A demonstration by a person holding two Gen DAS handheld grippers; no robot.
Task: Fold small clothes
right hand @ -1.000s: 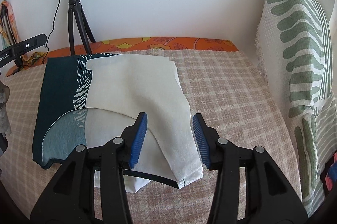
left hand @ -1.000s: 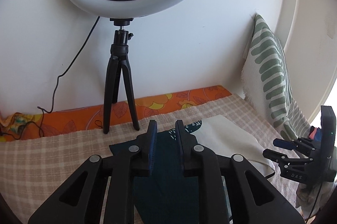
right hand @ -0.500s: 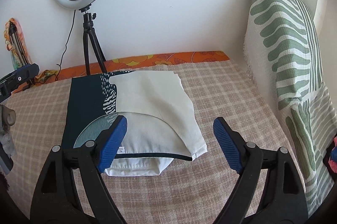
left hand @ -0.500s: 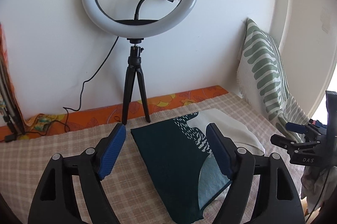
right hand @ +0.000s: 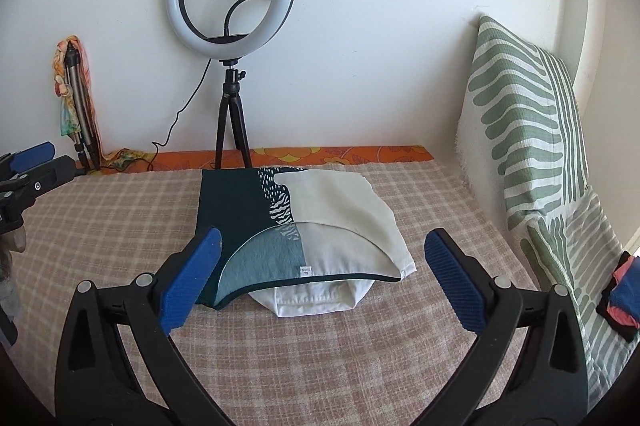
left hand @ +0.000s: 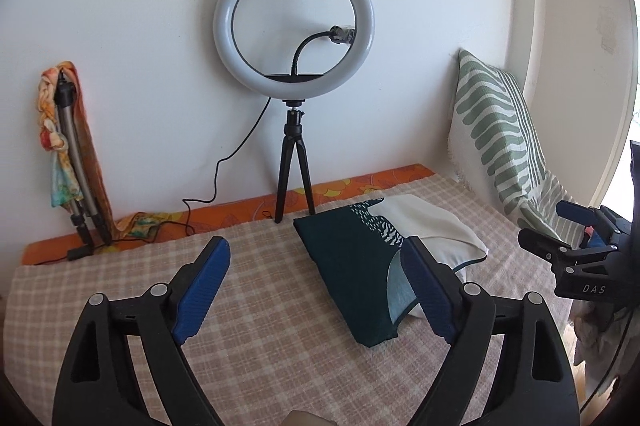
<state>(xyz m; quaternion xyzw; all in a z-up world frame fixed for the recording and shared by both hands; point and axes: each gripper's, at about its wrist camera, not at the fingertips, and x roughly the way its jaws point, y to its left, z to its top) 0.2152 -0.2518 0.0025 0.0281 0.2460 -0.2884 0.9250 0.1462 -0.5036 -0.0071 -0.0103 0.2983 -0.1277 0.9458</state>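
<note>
A small dark teal and cream garment lies folded on the checked blanket; it also shows in the left wrist view. A white layer pokes out under its near edge. My right gripper is open and empty, held back from the garment's near edge. My left gripper is open and empty, to the left of the garment. The right gripper shows at the right edge of the left wrist view, and the left gripper at the left edge of the right wrist view.
A ring light on a black tripod stands at the back by the wall, its cable trailing left. A folded tripod wrapped in a scarf leans at the back left. A green-striped pillow leans at the right. Folded clothes lie at the far right.
The left gripper let go of the teal garment, opened and pulled back and up. The right gripper opened wider and drew back too. The garment lies still.
</note>
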